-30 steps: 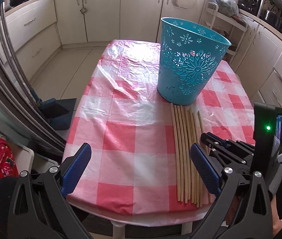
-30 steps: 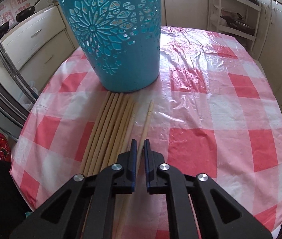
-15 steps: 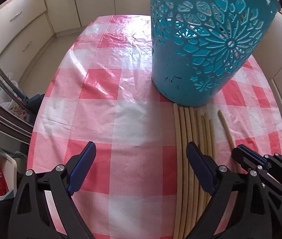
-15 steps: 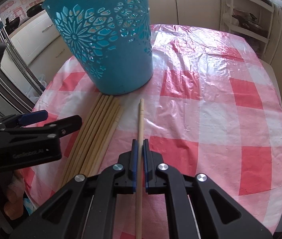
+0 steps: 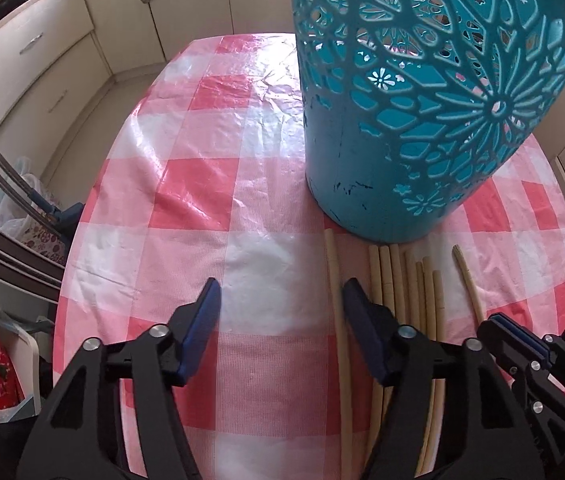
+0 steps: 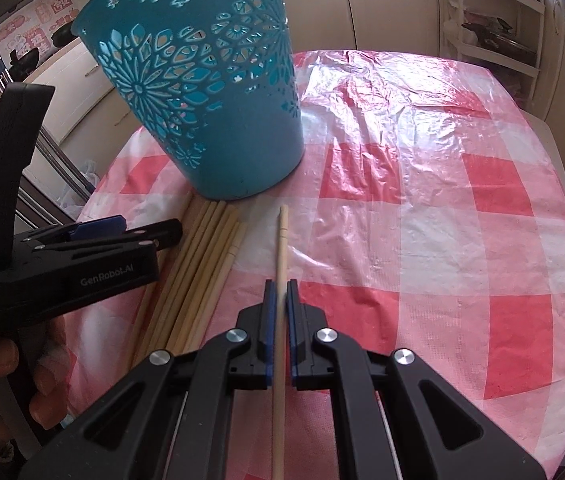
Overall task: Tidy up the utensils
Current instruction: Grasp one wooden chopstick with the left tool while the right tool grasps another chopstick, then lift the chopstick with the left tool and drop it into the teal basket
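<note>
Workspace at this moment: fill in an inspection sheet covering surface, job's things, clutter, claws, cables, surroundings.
Surface: table under a glossy red-and-white checked plastic cloth.
Job's things: upright teal plastic basket with flower cut-outs; row of pale wooden chopsticks lying at its base; one single wooden chopstick apart.
Clutter: nothing seen.
Claws: right claw shut on the single chopstick; left claw open, has just been closing, one chopstick from the row's edge between its fingers.
Cables: nothing seen.
Surroundings: cream kitchen cabinets.

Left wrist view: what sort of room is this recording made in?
Most likely a home kitchen: cream cabinets with drawers line the walls, a frying pan sits on the counter, and the table wears a red-and-white checked plastic cloth.
</note>
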Tool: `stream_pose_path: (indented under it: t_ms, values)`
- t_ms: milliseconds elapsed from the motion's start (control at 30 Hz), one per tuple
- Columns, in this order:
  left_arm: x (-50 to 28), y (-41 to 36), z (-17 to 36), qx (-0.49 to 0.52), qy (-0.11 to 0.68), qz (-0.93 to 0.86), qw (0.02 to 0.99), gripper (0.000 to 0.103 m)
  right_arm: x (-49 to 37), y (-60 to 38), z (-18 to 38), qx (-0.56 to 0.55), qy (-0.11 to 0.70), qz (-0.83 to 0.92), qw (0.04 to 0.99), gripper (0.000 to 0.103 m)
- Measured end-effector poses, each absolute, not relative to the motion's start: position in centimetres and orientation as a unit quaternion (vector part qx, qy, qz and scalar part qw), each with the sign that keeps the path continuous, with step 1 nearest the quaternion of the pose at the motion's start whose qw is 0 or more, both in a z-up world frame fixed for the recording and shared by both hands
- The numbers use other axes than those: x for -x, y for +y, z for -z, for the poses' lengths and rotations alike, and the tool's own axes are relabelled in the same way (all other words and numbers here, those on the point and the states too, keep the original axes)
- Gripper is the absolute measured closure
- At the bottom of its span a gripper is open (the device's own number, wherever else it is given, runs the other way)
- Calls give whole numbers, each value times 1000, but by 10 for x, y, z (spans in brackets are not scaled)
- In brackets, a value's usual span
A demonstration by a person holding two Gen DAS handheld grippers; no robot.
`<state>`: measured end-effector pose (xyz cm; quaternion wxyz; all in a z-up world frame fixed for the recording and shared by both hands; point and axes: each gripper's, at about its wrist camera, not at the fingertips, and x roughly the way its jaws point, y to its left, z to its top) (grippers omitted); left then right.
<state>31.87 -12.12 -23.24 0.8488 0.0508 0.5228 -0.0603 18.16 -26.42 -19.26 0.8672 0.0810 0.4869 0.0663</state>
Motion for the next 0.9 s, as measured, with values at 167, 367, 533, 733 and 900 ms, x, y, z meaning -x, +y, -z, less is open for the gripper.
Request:
stream_pose_path:
  t_ms: [167,367,533,733,900]
  values:
    - [-319,-122,229,-49,527,102,842,96,-186,-263,195,-79,481,-63,871,97]
    - [-310,-102,213,-11,535,134,834,98,-188,-264,197,-79,474,-63,874,97]
    - [-289,-78,163,32,497,161,852,98,-187,-263,198,-77,471,-63,877,97]
    - [-263,-63,70,74,404,207,888,98,-184,-262,199,-77,468,-60,878,97]
    - [-262,-65,0,97,299,221,923,98,-182,-261,198,-74,465,-61,880,96]
